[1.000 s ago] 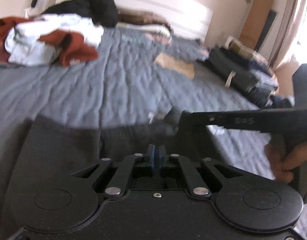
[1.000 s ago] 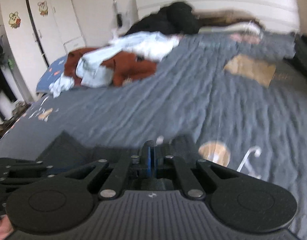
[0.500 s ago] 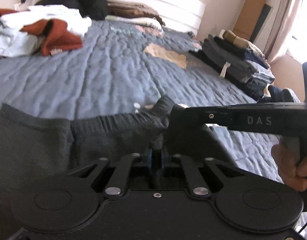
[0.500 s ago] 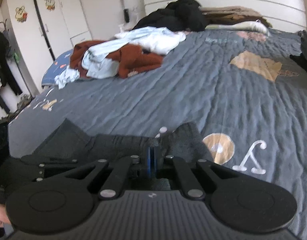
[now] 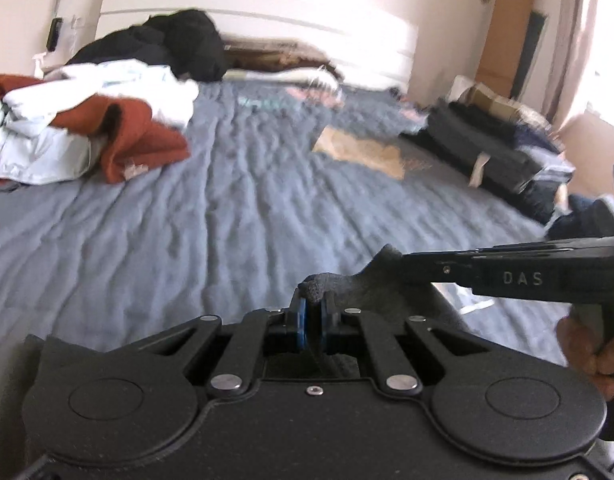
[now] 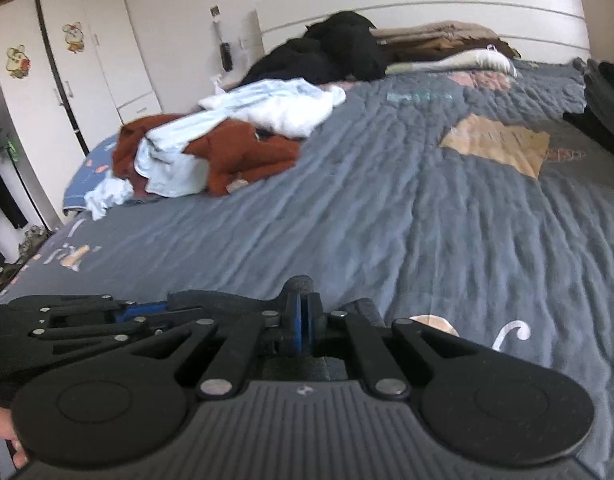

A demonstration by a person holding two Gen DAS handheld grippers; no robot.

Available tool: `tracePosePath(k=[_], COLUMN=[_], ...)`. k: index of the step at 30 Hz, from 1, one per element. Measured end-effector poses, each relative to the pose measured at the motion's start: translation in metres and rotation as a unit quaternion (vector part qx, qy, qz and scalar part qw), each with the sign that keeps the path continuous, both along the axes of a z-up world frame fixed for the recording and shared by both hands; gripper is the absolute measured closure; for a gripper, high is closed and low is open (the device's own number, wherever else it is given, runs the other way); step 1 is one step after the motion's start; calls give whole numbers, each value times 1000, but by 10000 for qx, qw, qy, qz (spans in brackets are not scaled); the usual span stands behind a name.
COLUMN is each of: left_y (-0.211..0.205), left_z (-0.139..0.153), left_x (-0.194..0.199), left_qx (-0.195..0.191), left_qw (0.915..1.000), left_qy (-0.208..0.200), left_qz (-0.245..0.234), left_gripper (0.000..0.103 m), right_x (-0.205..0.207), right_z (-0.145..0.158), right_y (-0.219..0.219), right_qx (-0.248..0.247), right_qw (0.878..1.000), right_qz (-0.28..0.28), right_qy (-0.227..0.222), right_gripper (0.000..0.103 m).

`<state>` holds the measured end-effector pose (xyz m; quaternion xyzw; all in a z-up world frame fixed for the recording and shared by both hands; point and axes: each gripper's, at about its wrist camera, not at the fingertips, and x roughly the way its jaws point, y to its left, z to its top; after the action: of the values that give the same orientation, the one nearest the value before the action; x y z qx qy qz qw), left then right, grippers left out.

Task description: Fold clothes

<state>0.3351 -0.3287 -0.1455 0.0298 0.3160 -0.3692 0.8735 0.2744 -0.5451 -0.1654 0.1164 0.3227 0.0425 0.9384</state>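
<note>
Both grippers pinch one dark garment (image 5: 371,286) at the near edge of the bed (image 5: 247,208), the left gripper (image 5: 312,324) and the right gripper (image 6: 303,322) side by side, the cloth's edge running crosswise between them, the rest hidden below.

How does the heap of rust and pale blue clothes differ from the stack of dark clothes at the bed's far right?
The heap of rust and pale blue clothes is crumpled and loose; the stack of dark clothes lies flat and layered. The heap is bright; the stack is near black. Both rest on the grey quilted bedspread.
</note>
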Motion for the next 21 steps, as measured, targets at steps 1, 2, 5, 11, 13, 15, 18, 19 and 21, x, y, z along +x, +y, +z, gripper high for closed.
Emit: tracePosePath(k=[1, 2, 5, 11, 13, 15, 18, 19, 21], left_y=[-3, -6, 5, 73, 91, 108, 130, 130, 131], left_z=[-7, -13, -12, 35, 40, 44, 48, 43, 33], left_x=[3, 4, -4, -49, -86, -123, -178, -191, -214], left_qx=[107, 234, 236, -303, -440, -577, -767, -788, -800], left_qw=[9999, 9996, 9997, 9992, 9986, 9970, 9929, 9917, 9903], left_qy=[64, 150, 95, 78, 288, 497, 828, 937, 1053], left_qz=[2, -20, 43, 262, 77, -107, -367, -403, -427], left_gripper=[95, 95, 85, 60, 60, 60, 60, 60, 60], right_x=[5, 4, -5, -100, -141, -184, -241, -254, -280], right_z=[-5, -8, -10, 44, 58, 62, 53, 48, 36], right_y=[0, 1, 2, -9, -9, -10, -7, -5, -2], right_qx=[-21, -97, -192, -163, -176, -62, 36, 147, 366], right_qw=[10000, 9998, 9994, 9997, 9995, 9997, 9998, 9992, 9964], right_qz=[-13, -69, -147, 35, 195, 239, -54, -223, -564], right_qy=[76, 135, 234, -203, -152, -26, 208, 314, 524], right_gripper=[99, 97, 94, 54, 52, 51, 50, 50, 50])
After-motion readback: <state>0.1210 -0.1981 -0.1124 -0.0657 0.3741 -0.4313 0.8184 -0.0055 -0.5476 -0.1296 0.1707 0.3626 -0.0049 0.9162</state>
